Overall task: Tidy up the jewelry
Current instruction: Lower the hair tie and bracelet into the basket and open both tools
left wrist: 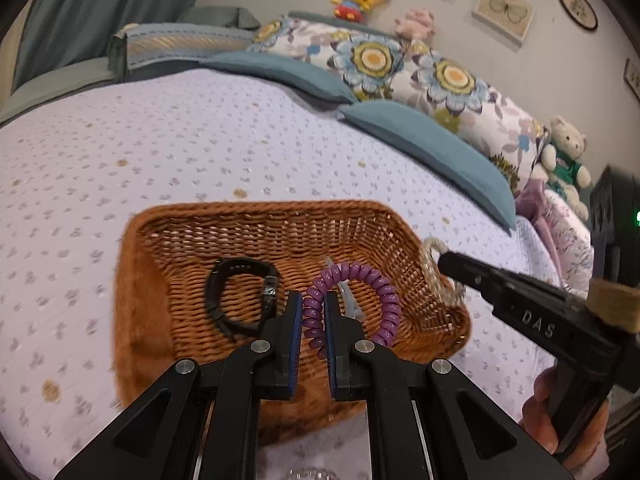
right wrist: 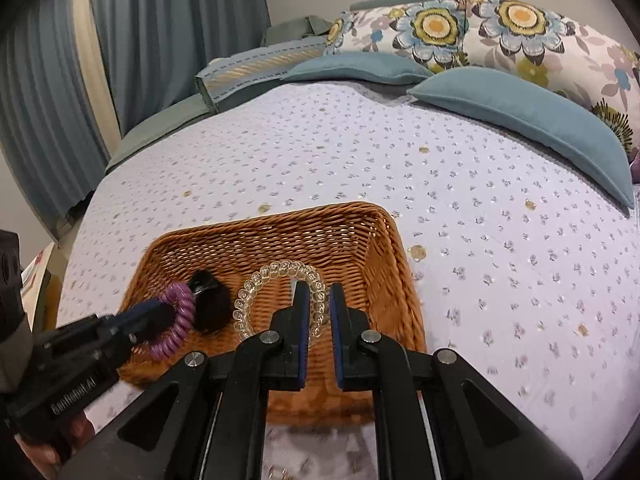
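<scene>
A: Bedroom setting. Bed (left wrist: 200, 140) under a lilac dotted quilt, teal cushions and floral pillows at the head, plush toys beyond. Item one?

B: Basket (left wrist: 256, 220), woven brown wicker, rectangular, shallow, open weave. It sits on the quilt, directly below both claws.

A: Contents?

B: Watch (left wrist: 240, 296), black, matte strap curled in a loop, lying on the basket floor to the left. A clear strip of something lies under the purple coil; I cannot tell what it is.

A: Left claw (left wrist: 314, 308)?

B: Pinched nearly closed on a purple coil (left wrist: 360, 272), a glossy plastic spiral bracelet, springy-looking. It hangs over the basket middle, not resting.

A: Right claw (right wrist: 320, 300)?

B: Also almost closed, gripping a clear coil (right wrist: 280, 272), same spiral form, transparent and ribbed. It is held above the right half of the basket. In the left view it shows at the basket's right rim.

A: Step in hand?

B: By my reading, delivery: both bracelets are held over the basket, neither yet laid down.

A: Next move calls for?

B: Probably lowering each coil to the floor and letting go, clear of the watch. Coils are elastic and may cling to a pad or bounce, so a low release seems wise.
</scene>
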